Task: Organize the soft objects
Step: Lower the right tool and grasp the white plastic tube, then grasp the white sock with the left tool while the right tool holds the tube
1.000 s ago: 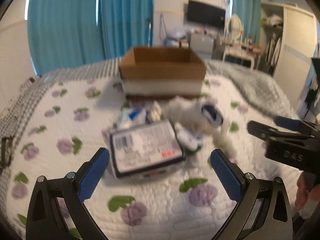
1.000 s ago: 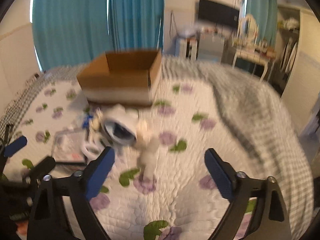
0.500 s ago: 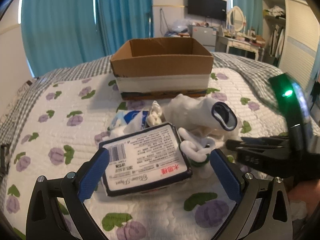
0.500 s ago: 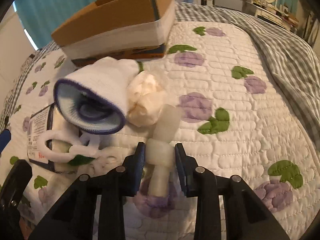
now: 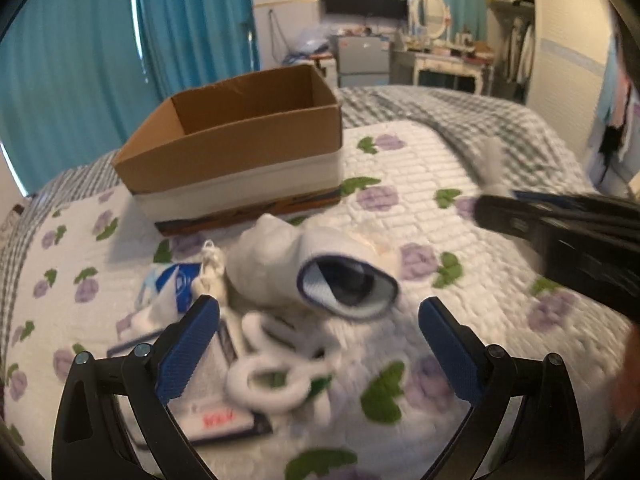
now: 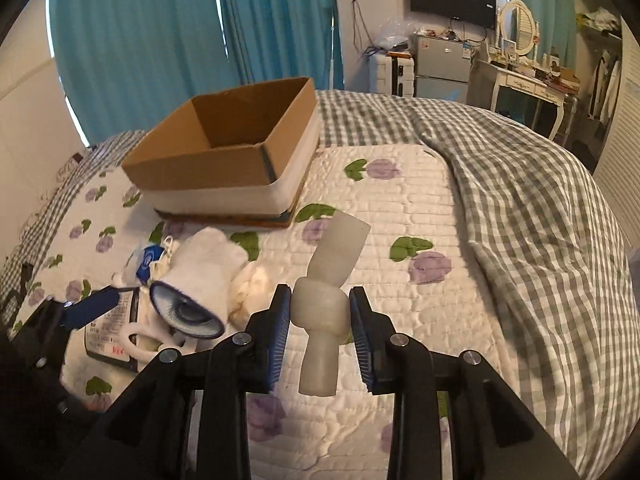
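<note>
My right gripper (image 6: 319, 312) is shut on a translucent white soft tube (image 6: 326, 292) and holds it above the quilt. An open cardboard box (image 6: 224, 156) stands at the back; it also shows in the left wrist view (image 5: 236, 152). A pile lies in front of it: a white sock with a blue cuff (image 5: 312, 272), a white looped cord (image 5: 272, 376), a tissue pack (image 5: 212, 412) and a blue-white packet (image 5: 176, 284). My left gripper (image 5: 318, 344) is open and empty just over the cord and sock. The sock (image 6: 196, 284) sits left of my right gripper.
A floral quilt (image 6: 400, 200) covers the bed, with a grey checked blanket (image 6: 540, 220) on the right. A cream crumpled bag (image 6: 250, 284) lies beside the sock. Curtains, a TV and a dressing table stand behind the bed.
My right gripper has lifted the soft tube off the quilt and risen. My left gripper has moved forward and right, closer to the sock and cord.
</note>
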A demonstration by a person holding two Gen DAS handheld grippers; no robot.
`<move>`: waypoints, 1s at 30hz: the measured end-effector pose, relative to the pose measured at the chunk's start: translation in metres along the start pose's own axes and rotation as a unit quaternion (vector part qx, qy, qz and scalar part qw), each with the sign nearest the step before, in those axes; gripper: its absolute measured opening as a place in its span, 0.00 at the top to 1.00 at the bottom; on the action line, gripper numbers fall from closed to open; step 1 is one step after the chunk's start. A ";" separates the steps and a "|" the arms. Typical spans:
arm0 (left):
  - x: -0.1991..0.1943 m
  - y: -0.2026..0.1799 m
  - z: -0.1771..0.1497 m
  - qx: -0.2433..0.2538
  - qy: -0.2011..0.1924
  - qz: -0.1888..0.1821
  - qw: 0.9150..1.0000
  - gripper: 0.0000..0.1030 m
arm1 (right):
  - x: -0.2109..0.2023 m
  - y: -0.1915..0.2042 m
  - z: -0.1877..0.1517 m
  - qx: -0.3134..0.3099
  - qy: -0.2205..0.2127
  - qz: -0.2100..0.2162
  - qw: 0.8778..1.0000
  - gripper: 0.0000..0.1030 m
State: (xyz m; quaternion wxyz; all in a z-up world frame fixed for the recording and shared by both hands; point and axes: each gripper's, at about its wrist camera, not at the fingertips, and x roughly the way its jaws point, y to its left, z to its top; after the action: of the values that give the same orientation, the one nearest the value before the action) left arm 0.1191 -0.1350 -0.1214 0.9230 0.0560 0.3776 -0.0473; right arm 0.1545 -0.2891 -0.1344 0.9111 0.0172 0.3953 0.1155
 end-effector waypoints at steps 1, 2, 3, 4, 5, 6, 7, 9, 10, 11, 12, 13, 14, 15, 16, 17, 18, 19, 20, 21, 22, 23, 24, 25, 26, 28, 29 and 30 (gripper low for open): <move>0.008 0.002 0.005 -0.007 0.006 -0.002 1.000 0.02 | 0.002 -0.003 -0.001 0.006 0.001 0.006 1.000 0.71; 0.012 0.005 0.008 -0.013 0.009 -0.004 1.000 0.02 | 0.003 -0.006 -0.002 0.010 0.002 0.010 1.000 0.71; 0.017 0.009 0.011 -0.020 0.009 -0.007 1.000 0.02 | 0.004 -0.009 -0.003 0.015 0.004 0.014 1.000 0.71; 0.019 0.012 0.012 -0.025 0.008 -0.011 1.000 0.03 | 0.004 -0.012 -0.003 0.020 0.004 0.017 1.000 0.71; 0.021 0.014 0.014 -0.026 0.007 -0.014 1.000 0.03 | 0.004 -0.015 -0.004 0.023 0.005 0.020 1.000 0.71; 0.024 0.016 0.015 -0.026 0.007 -0.017 1.000 0.08 | 0.005 -0.016 -0.004 0.026 0.005 0.022 0.999 0.71; 0.026 0.016 0.015 -0.024 0.010 -0.019 0.999 0.15 | 0.006 -0.016 -0.004 0.027 0.006 0.025 0.999 0.71; 0.034 0.016 0.015 -0.018 0.033 -0.037 0.999 0.46 | 0.009 -0.017 -0.004 0.028 0.010 0.024 0.999 0.71; 0.036 0.016 0.015 -0.017 0.040 -0.037 0.998 0.47 | 0.010 -0.017 -0.005 0.027 0.011 0.023 0.999 0.71; 0.036 0.016 0.015 -0.016 0.041 -0.039 0.998 0.50 | 0.010 -0.016 -0.005 0.026 0.012 0.022 0.999 0.71; 0.034 0.016 0.014 -0.012 0.039 -0.044 0.998 0.57 | 0.010 -0.016 -0.006 0.025 0.012 0.021 0.999 0.71; 0.032 0.017 0.014 -0.008 0.038 -0.047 0.998 0.59 | 0.010 -0.015 -0.006 0.024 0.011 0.021 0.999 0.71; 0.028 0.018 0.014 -0.008 0.036 -0.048 0.998 0.62 | 0.011 -0.015 -0.007 0.023 0.012 0.021 0.999 0.71; 0.025 0.020 0.014 -0.008 0.034 -0.049 0.998 0.65 | 0.010 -0.014 -0.008 0.022 0.012 0.018 1.000 0.71; 0.019 0.022 0.014 -0.008 0.031 -0.052 0.998 0.66 | 0.010 -0.014 -0.009 0.020 0.013 0.014 1.000 0.71; 0.015 0.025 0.015 -0.008 0.028 -0.054 0.998 0.66 | 0.008 -0.012 -0.009 0.018 0.012 0.013 1.000 0.71; 0.006 0.028 0.017 -0.008 0.021 -0.057 0.998 0.66 | 0.003 -0.010 -0.009 0.016 0.009 0.016 1.000 0.71; -0.002 0.030 0.018 -0.008 0.015 -0.059 0.998 0.66 | -0.001 -0.008 -0.008 0.015 0.007 0.020 1.000 0.71; -0.012 0.033 0.021 -0.008 0.006 -0.062 0.998 0.67 | -0.007 -0.004 -0.005 0.013 0.002 0.024 1.000 0.71; -0.022 0.035 0.023 -0.006 -0.004 -0.062 0.998 0.67 | -0.013 -0.001 -0.003 0.010 -0.002 0.025 1.000 0.71; -0.034 0.038 0.027 -0.003 -0.016 -0.062 0.998 0.67 | -0.024 0.005 0.002 0.004 -0.013 0.027 1.000 0.71; -0.047 0.040 0.031 0.000 -0.031 -0.060 0.998 0.67 | -0.032 0.008 0.004 0.001 -0.019 0.028 0.999 0.71; -0.056 0.041 0.035 0.003 -0.041 -0.058 0.997 0.67 | -0.044 0.015 0.011 -0.006 -0.031 0.030 0.999 0.71; -0.069 0.045 0.041 0.005 -0.056 -0.058 0.997 0.67 | -0.053 0.020 0.016 -0.012 -0.039 0.030 0.999 0.71; -0.080 0.049 0.047 0.004 -0.069 -0.059 0.996 0.67 | -0.062 0.025 0.021 -0.019 -0.047 0.029 0.998 0.71; -0.097 0.056 0.058 0.003 -0.088 -0.066 0.994 0.67 | -0.082 0.037 0.034 -0.039 -0.067 0.024 0.997 0.71; -0.103 0.058 0.064 0.004 -0.096 -0.067 0.993 0.66 | -0.089 0.043 0.042 -0.048 -0.076 0.024 0.996 0.71; -0.113 0.062 0.072 0.004 -0.110 -0.066 0.992 0.66 | -0.095 0.049 0.049 -0.055 -0.083 0.023 0.995 0.71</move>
State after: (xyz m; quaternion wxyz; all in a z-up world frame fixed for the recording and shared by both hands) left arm 0.0971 -0.0788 0.0134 0.9535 0.0294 0.2765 -0.1160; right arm 0.1181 -0.2600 -0.0268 0.9373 -0.0145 0.3113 0.1563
